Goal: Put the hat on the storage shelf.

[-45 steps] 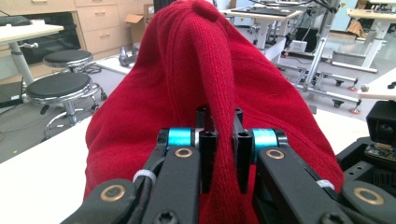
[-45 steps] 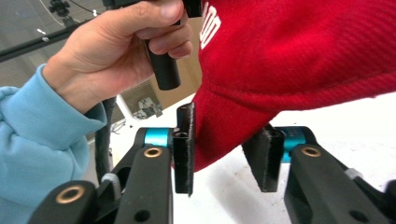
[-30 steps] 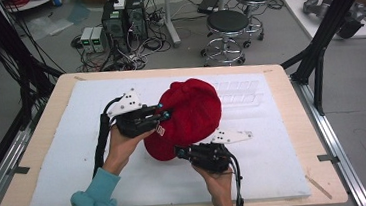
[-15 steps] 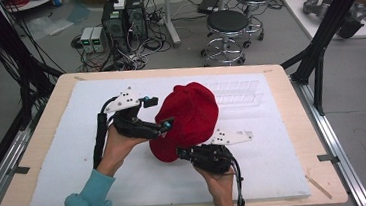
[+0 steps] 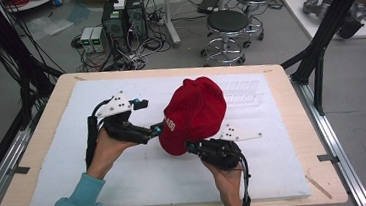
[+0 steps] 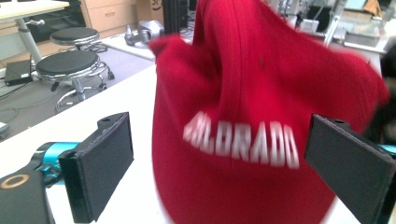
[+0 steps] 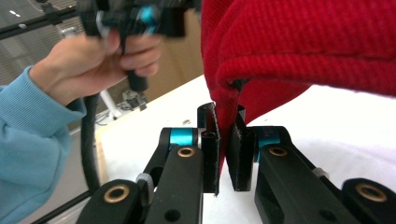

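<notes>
High view: red cap (image 5: pixel 194 113) raised over white foam mat (image 5: pixel 128 183) on wooden table (image 5: pixel 35 161), between left gripper (image 5: pixel 154 131) and right gripper (image 5: pixel 191 146).
Left gripper view: jaws spread wide, pads (image 6: pixel 100 163) either side of cap front; blurred lettering, perhaps "COLORADO".
Right gripper view: jaws pinched on cap's edge (image 7: pixel 227 126); left hand (image 7: pixel 88 65) beyond.

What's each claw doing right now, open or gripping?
Left claw: open, jaws either side of the red cap, not clamped.
Right claw: shut on the red cap's edge.
</notes>
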Available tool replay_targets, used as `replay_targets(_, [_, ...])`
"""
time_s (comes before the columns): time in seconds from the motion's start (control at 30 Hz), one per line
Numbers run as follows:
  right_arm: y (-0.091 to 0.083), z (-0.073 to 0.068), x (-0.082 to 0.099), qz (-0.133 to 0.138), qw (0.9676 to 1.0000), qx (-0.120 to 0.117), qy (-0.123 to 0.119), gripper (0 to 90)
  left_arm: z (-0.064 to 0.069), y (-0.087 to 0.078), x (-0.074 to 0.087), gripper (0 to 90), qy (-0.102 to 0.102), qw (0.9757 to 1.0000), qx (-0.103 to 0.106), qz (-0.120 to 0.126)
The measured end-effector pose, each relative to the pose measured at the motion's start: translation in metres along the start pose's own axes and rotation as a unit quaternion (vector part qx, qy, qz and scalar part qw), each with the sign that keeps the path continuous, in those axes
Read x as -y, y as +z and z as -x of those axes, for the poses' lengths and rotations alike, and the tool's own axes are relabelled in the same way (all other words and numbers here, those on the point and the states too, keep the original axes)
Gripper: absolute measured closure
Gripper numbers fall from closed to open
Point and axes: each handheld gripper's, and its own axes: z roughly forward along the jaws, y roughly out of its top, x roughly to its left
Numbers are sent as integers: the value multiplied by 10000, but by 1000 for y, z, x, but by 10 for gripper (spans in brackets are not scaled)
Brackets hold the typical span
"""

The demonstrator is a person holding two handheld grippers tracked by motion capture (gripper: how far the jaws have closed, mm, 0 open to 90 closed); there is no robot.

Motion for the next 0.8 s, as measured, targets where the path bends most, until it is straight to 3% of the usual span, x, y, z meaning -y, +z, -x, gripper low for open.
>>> replay_targets(0.33, [-16, 18, -33, 46, 9981, 490, -376, 854, -21, -43, 45, 86, -154, 9984, -450, -302])
replay_targets(0.53, [-21, 33, -50, -45, 9942, 894, -593, 854, -31, -68, 77, 88, -370, 9958, -761, -341])
replay_targets(0.8, [-25, 51, -65, -47, 9877, 1365, -759, 853, -38, -90, 115, 90, -540, 9931, -998, -283])
